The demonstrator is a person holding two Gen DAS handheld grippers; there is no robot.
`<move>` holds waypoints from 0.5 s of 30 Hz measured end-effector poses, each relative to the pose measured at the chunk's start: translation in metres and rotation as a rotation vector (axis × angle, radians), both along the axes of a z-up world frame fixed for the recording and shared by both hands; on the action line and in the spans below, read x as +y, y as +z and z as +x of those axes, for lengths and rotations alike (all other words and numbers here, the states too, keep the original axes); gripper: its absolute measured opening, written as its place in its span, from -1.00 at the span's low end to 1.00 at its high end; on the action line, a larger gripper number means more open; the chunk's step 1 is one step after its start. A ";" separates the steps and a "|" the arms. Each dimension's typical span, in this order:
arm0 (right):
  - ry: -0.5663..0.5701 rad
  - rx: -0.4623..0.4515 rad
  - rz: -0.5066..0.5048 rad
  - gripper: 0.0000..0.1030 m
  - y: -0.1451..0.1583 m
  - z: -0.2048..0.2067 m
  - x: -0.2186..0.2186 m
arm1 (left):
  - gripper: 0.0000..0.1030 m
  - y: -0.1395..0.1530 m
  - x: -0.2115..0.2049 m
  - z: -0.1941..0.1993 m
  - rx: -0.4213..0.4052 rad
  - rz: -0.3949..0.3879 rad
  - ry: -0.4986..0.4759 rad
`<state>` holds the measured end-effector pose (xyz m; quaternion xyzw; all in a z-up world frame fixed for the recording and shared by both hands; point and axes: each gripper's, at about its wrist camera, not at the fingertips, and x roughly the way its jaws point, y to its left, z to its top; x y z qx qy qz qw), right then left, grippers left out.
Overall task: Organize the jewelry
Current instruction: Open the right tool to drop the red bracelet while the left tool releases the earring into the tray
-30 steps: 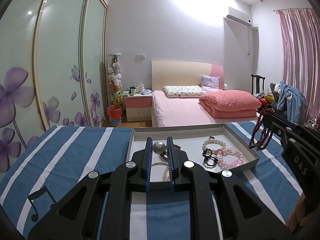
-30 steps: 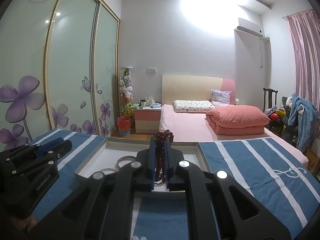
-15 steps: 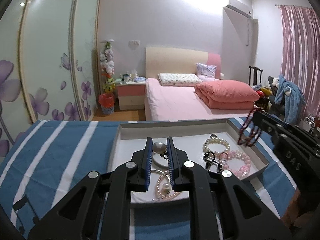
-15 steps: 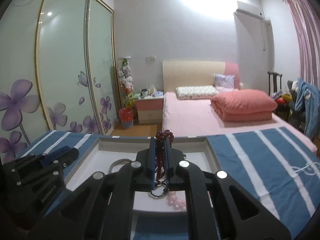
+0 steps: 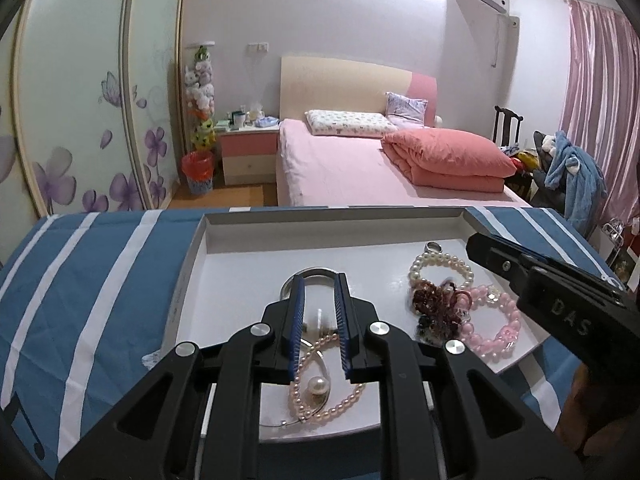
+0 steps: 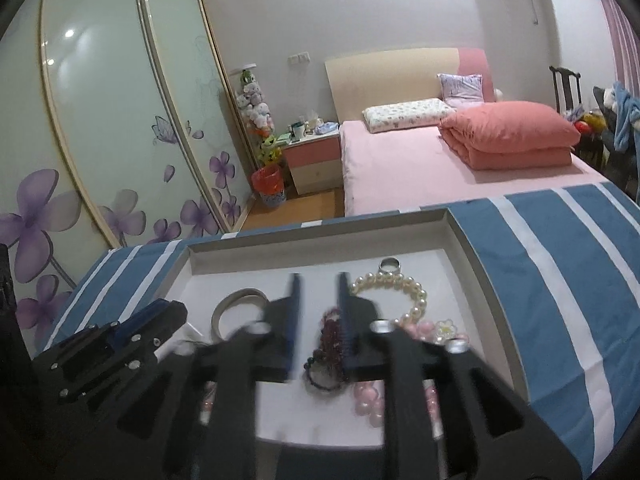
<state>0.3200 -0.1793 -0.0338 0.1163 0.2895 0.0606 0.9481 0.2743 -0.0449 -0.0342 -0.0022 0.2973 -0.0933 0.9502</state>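
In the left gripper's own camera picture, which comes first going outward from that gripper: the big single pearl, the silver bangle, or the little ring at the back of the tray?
From the left gripper:
1. Big pearl, just under the fingers, near edge.
2. Silver bangle, just past the fingertips, middle.
3. Ring, far right of the tray.

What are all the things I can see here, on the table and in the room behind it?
Tray: one, white, on the striped cloth.
Tablecloth: one, blue with white stripes.
Dark red bead string: one, heaped in the tray.
White pearl bracelet: one, right part of the tray.
Pink bead bracelet: one, near right corner.
Ring: one, silver, beside the white pearls.
Bangle: one, silver, left of centre.
Pearl necklace: one, pinkish, near edge.
Bed: one, pink.
Nightstand: one, pink and cream.
Left gripper: black, open.
Right gripper: black, open.
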 end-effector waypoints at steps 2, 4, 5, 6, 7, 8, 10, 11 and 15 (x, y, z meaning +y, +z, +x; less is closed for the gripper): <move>-0.013 -0.010 0.002 -0.34 0.003 -0.005 -0.002 | -0.47 0.003 0.005 -0.001 0.001 -0.017 0.015; -0.025 -0.018 0.010 -0.34 0.007 -0.013 -0.007 | -0.43 0.008 0.016 -0.007 -0.006 -0.039 0.032; -0.029 -0.021 0.014 -0.34 0.009 -0.017 -0.010 | -0.42 0.011 0.019 -0.008 -0.007 -0.046 0.036; -0.036 -0.025 0.017 -0.34 0.012 -0.022 -0.013 | -0.42 0.014 0.024 -0.012 -0.010 -0.054 0.042; -0.041 -0.028 0.020 -0.34 0.015 -0.028 -0.014 | -0.42 0.018 0.031 -0.019 -0.016 -0.063 0.051; -0.044 -0.031 0.021 -0.34 0.018 -0.033 -0.016 | -0.42 0.021 0.035 -0.021 -0.020 -0.070 0.057; -0.045 -0.041 0.020 -0.27 0.024 -0.047 -0.018 | -0.42 0.029 0.045 -0.034 -0.029 -0.089 0.067; -0.048 -0.047 0.013 -0.24 0.028 -0.057 -0.017 | -0.40 0.032 0.049 -0.041 -0.034 -0.098 0.071; -0.041 -0.077 -0.018 -0.11 0.040 -0.096 -0.012 | -0.31 0.042 0.062 -0.070 -0.049 -0.118 0.076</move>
